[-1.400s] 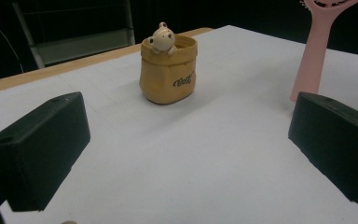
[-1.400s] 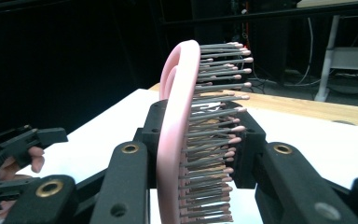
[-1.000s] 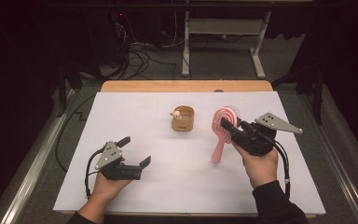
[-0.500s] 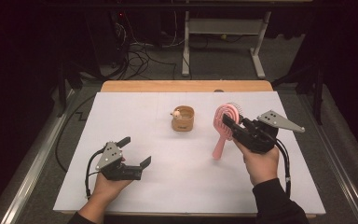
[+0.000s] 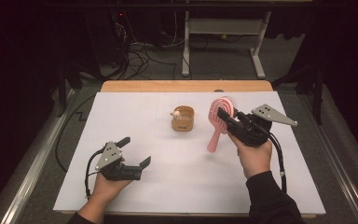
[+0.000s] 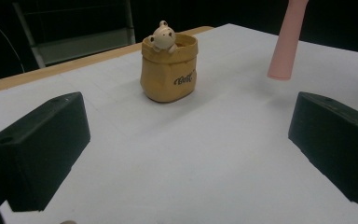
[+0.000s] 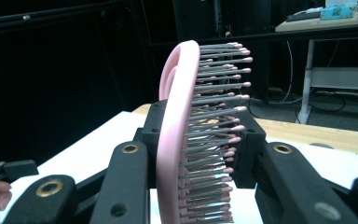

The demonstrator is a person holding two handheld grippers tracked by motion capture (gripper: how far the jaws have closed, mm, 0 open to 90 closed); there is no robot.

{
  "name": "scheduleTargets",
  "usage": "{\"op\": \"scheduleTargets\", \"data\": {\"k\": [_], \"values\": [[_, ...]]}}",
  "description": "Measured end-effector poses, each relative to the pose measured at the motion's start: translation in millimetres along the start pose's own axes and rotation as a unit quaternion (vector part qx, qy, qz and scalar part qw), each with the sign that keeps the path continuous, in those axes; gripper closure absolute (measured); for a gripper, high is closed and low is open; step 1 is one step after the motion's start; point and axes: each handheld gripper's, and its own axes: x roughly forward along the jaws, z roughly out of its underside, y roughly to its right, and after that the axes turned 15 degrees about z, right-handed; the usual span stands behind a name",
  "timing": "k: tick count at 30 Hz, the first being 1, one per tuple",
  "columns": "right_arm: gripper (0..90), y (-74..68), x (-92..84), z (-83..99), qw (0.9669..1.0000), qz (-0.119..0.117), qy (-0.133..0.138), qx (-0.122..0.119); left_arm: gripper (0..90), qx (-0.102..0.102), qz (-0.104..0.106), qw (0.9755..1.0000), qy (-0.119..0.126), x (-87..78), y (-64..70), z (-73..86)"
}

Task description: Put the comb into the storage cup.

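My right gripper (image 5: 224,115) is shut on the head of a pink hairbrush (image 5: 216,131) and holds it above the white table, handle hanging down toward the sheet. In the right gripper view the brush (image 7: 177,140) stands on edge between the jaws of that gripper (image 7: 200,135), bristles pointing right. A tan pot with a small bear figure (image 5: 183,120) stands mid-table, to the left of the brush. My left gripper (image 5: 135,150) rests open near the front left with nothing in it. In its own view the left gripper (image 6: 186,144) faces the pot (image 6: 168,70) and the brush handle (image 6: 286,42).
A white sheet (image 5: 144,121) covers the table, with a wooden strip (image 5: 186,86) along the far edge. Beyond it, cables (image 5: 140,51) lie on the floor beside a white metal frame (image 5: 223,28). Metal rails run along both sides of the table.
The right gripper has lifted the hairbrush slightly, so its handle hangs a bit higher above the sheet. The left gripper has not moved.
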Motion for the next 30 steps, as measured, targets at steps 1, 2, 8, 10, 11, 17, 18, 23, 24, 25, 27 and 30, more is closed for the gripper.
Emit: {"op": "scheduleTargets", "data": {"k": [1, 2, 8, 10, 11, 17, 18, 23, 24, 25, 27, 30], "values": [[66.4, 0.1, 1.1, -0.5, 1.0000, 0.000, 0.001, 0.000, 0.0, 0.000, 0.000, 1.0000, 0.000, 0.1, 0.3, 0.0], [66.4, 0.1, 2.2, -1.1, 1.0000, 0.000, 0.002, -0.001, 0.0, 0.001, 0.001, 1.0000, -0.001, 0.3, 0.5, 0.0], [66.4, -1.3, 7.7, -6.6, 0.9999, 0.000, 0.011, -0.005, 0.0, -0.001, 0.003, 1.0000, -0.006, 1.8, 0.7, 1.5], [66.4, -1.6, 9.3, -9.1, 0.9999, -0.002, 0.012, -0.004, 0.0, -0.001, 0.003, 1.0000, -0.005, 1.5, 0.8, 1.6], [66.3, -2.1, 10.0, -10.3, 0.9999, -0.002, 0.013, -0.004, 0.0, -0.001, 0.003, 1.0000, -0.004, 1.2, 0.7, 1.6], [66.4, -4.1, 13.7, -18.4, 0.9997, 0.002, 0.023, -0.004, 0.0, -0.002, 0.004, 1.0000, 0.000, 0.0, 0.7, 1.6], [66.4, -4.5, 14.2, -20.0, 0.9996, 0.003, 0.026, -0.004, 0.0, -0.003, 0.004, 1.0000, 0.000, 0.0, 0.7, 1.6], [66.4, -5.2, 16.0, -25.7, 0.9994, 0.008, 0.034, -0.005, 0.0, 0.001, 0.005, 1.0000, -0.001, -0.1, 1.5, 1.6], [66.4, -4.9, 16.7, -27.3, 0.9994, 0.008, 0.033, -0.004, 0.0, 0.002, 0.005, 1.0000, -0.002, -0.2, 1.7, 1.6], [66.4, -4.7, 17.1, -28.4, 0.9994, 0.008, 0.034, -0.003, 0.0, 0.003, 0.004, 1.0000, -0.002, -0.3, 2.1, 1.5], [66.4, -4.4, 17.5, -31.2, 0.9993, 0.009, 0.036, -0.001, 0.0, 0.005, 0.003, 1.0000, -0.002, -0.5, 2.4, 1.4], [66.4, -5.0, 18.1, -35.9, 0.9991, 0.011, 0.042, -0.003, 0.0, 0.005, 0.006, 1.0000, -0.004, -0.7, 2.2, 1.4]]}}
